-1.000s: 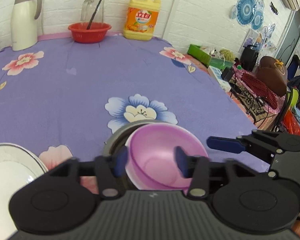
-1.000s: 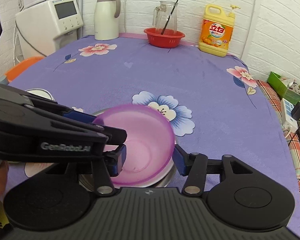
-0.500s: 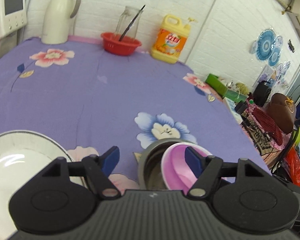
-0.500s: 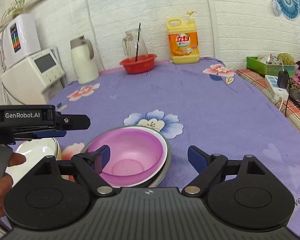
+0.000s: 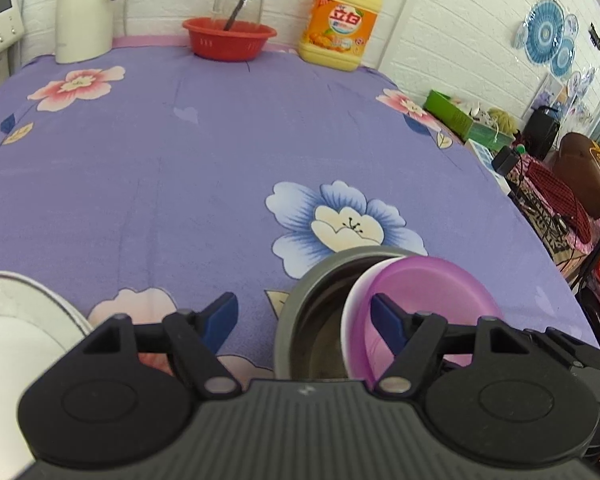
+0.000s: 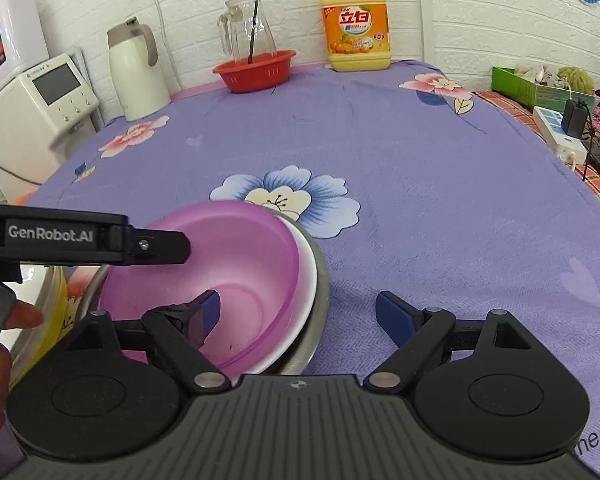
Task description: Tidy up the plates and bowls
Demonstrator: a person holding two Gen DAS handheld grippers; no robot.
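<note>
A pink-purple plastic bowl [image 6: 236, 280] rests tilted inside a white bowl [image 6: 306, 276], both nested in a metal bowl [image 6: 320, 300] on the purple flowered tablecloth. In the left wrist view the pink bowl [image 5: 428, 300] leans against the metal bowl's [image 5: 312, 312] right side. My left gripper [image 5: 304, 320] is open and empty, just before the metal bowl. My right gripper [image 6: 298, 316] is open and empty, its left finger over the pink bowl. A white plate [image 5: 16, 320] lies at the left; a yellow-rimmed dish [image 6: 48, 312] shows there in the right wrist view.
At the table's far edge stand a white thermos jug [image 6: 138, 76], a red basket [image 6: 256, 70] with a glass pitcher, and a yellow detergent bottle [image 6: 356, 28]. A white appliance [image 6: 36, 108] stands at the left. Clutter and a power strip [image 6: 560, 136] lie beyond the right edge.
Both grippers opened and let go of the pink bowl, which now rests tilted in the nested bowls. Both grippers pulled back slightly; the left one shifted left.
</note>
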